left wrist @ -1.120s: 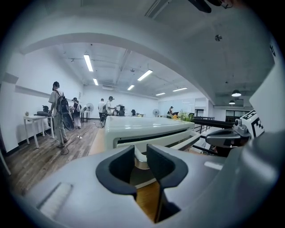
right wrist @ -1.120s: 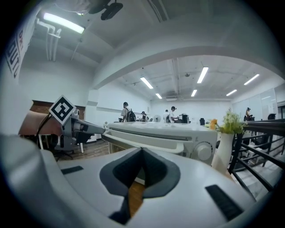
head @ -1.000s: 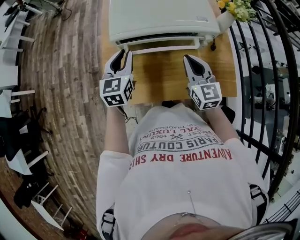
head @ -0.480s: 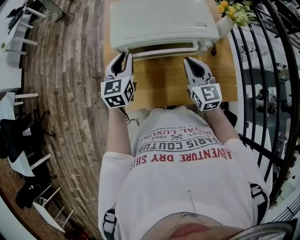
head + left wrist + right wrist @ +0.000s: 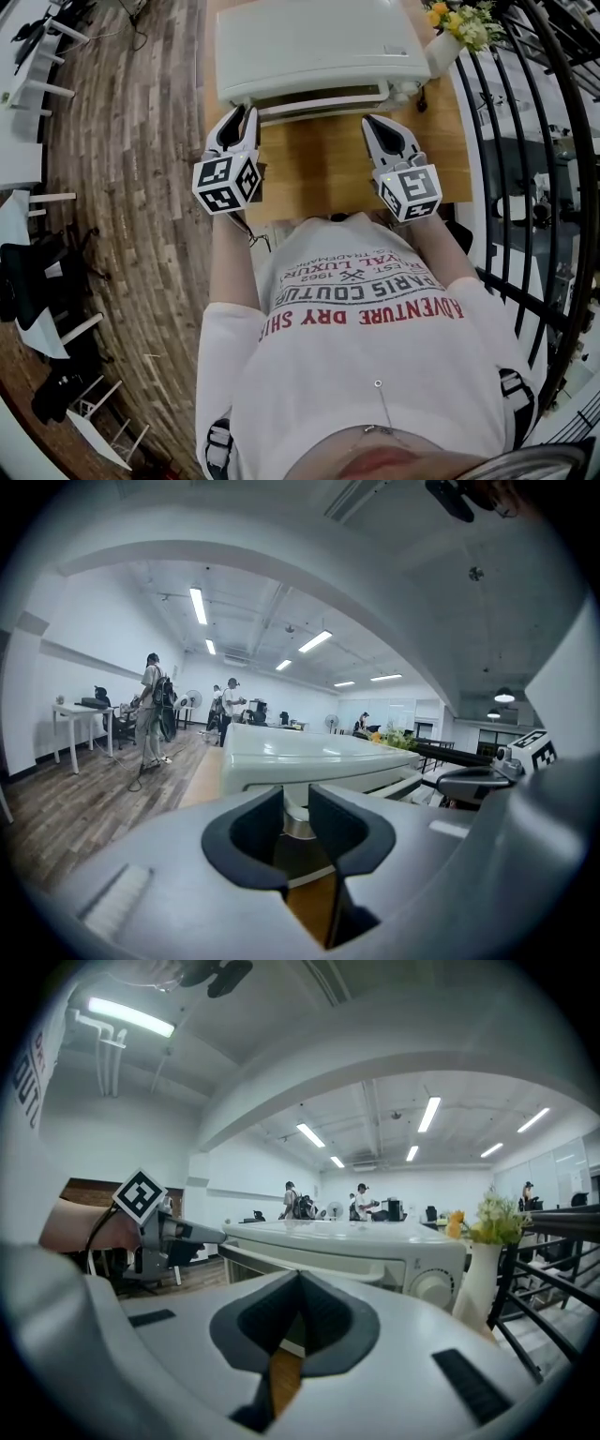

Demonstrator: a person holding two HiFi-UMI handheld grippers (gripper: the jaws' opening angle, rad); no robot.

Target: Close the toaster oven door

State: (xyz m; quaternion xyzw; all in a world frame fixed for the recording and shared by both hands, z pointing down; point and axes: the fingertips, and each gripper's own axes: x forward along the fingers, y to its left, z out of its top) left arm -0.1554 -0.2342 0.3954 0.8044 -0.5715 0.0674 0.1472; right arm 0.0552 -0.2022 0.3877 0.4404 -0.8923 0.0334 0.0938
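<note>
Standing part-open, the left gripper frames the left end of the handle without visibly pinching it. The door of the toaster oven, at the far edge of the table, sits almost upright, with a thin dark slit along its top. The right gripper is closed, empty and just short of it. Judged: the closing push is in hand. The next move calls for gentle pressure until the door sits flush.

left tool jaws apart, right tool jaws together, both forward, side by side
</note>
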